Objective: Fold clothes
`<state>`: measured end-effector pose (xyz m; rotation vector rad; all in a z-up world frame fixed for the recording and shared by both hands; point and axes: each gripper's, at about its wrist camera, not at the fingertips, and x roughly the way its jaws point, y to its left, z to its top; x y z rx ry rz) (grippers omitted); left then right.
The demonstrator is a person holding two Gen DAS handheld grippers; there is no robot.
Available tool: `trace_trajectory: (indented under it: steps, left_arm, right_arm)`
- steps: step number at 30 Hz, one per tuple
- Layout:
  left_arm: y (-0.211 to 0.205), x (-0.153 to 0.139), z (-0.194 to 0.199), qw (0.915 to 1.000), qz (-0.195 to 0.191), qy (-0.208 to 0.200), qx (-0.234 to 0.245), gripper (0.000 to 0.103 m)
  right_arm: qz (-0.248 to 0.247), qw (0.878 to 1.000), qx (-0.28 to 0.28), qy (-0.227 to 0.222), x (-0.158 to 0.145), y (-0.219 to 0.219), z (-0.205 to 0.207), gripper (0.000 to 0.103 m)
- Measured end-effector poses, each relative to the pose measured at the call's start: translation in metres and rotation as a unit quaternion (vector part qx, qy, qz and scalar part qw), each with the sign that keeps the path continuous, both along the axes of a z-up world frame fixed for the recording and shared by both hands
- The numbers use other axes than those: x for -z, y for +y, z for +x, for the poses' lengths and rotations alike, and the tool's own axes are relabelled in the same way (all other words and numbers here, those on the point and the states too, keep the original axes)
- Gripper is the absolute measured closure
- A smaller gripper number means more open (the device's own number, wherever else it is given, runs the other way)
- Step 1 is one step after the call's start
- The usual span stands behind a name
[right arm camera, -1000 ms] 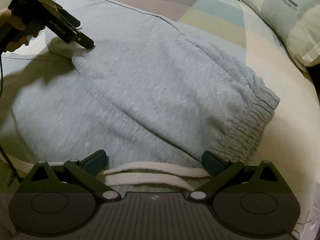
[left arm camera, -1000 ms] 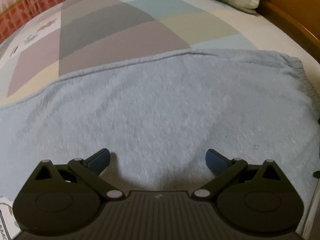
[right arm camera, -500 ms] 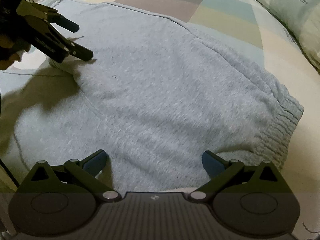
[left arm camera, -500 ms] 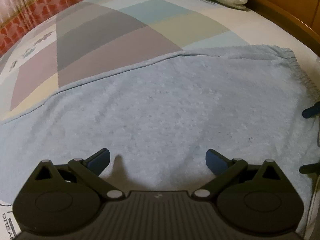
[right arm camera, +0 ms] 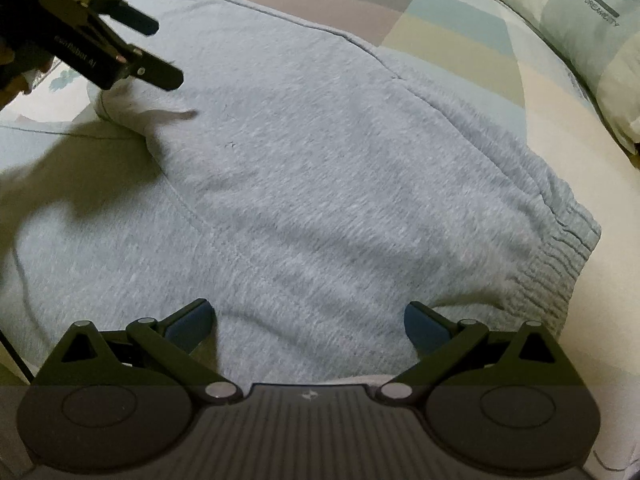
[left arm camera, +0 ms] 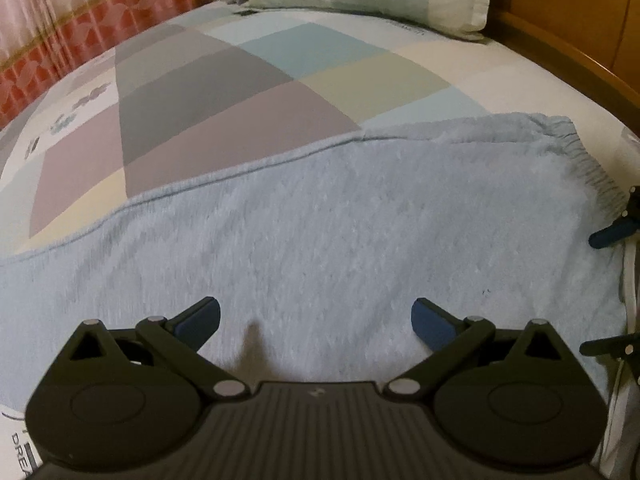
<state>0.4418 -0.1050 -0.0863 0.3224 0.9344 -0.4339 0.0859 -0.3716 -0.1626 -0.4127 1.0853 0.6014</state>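
Light blue sweatpants point(right arm camera: 320, 168) lie spread flat on the patchwork bedspread point(left arm camera: 224, 92), elastic waistband point(right arm camera: 560, 256) toward the pillow point(right arm camera: 592, 28). The left gripper point(left arm camera: 316, 318) hovers over the fabric, jaws spread wide, holding nothing. The right gripper point(right arm camera: 308, 318) is equally wide open above the cloth near the waistband. The pillow reads "DREAMCITY".

We see light blue fleece sweatpants point(right arm camera: 320, 168) spread flat just ahead of the right claw point(right arm camera: 308, 322), ribbed elastic waistband point(right arm camera: 560, 264) bunched to its right, a stitched seam running diagonally ahead-left, one folded corner far ahead-left.
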Motion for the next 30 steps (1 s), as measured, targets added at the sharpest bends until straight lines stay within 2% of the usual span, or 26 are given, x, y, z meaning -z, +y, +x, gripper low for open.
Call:
trace_trajectory:
  steps: [3, 5, 9, 12, 16, 21, 23, 27, 30]
  left_arm:
    - [0.0, -0.006, -0.002, 0.9999, -0.009, -0.007, 0.0, 0.002]
    - [0.001, -0.011, -0.004, 0.9998, -0.016, -0.013, 0.003, 0.002]
    - [0.0, -0.019, -0.008, 0.9994, -0.021, -0.028, 0.005, 0.002]
    - [-0.001, -0.018, -0.006, 0.9994, -0.022, -0.026, -0.003, 0.002]
    - [-0.001, -0.014, -0.003, 0.9995, -0.023, -0.017, -0.011, 0.002]
    - [-0.001, -0.012, 0.0, 0.9997, -0.016, -0.016, -0.012, 0.002]
    - [-0.002, -0.012, 0.003, 0.9995, -0.02, -0.017, -0.016, 0.002]
    - [-0.009, -0.011, 0.009, 0.9992, -0.035, -0.008, -0.016, 0.002]
    - [-0.016, -0.012, 0.009, 0.9994, -0.03, -0.014, 0.007, 0.002]
  right_arm:
    - [-0.009, 1.0, 0.004, 0.016, -0.009, 0.002, 0.007, 0.0]
    - [0.019, 1.0, 0.004, 0.013, -0.023, -0.004, 0.014, 0.0]
    - [0.059, 0.998, 0.003, -0.035, -0.048, -0.009, 0.034, 0.0]
    - [0.071, 0.997, 0.006, -0.031, -0.04, -0.009, 0.053, 0.0]
    - [0.08, 0.995, 0.048, 0.028, -0.013, -0.021, 0.074, 0.0]
    - [0.079, 0.994, 0.078, 0.013, -0.032, -0.035, 0.084, 0.0]
    - [0.099, 0.992, 0.082, 0.012, -0.041, -0.039, 0.087, 0.0]
    - [0.109, 0.992, 0.062, 0.009, -0.047, -0.034, 0.092, 0.0]
    - [0.103, 0.993, 0.062, 0.001, -0.048, -0.042, 0.101, 0.0]
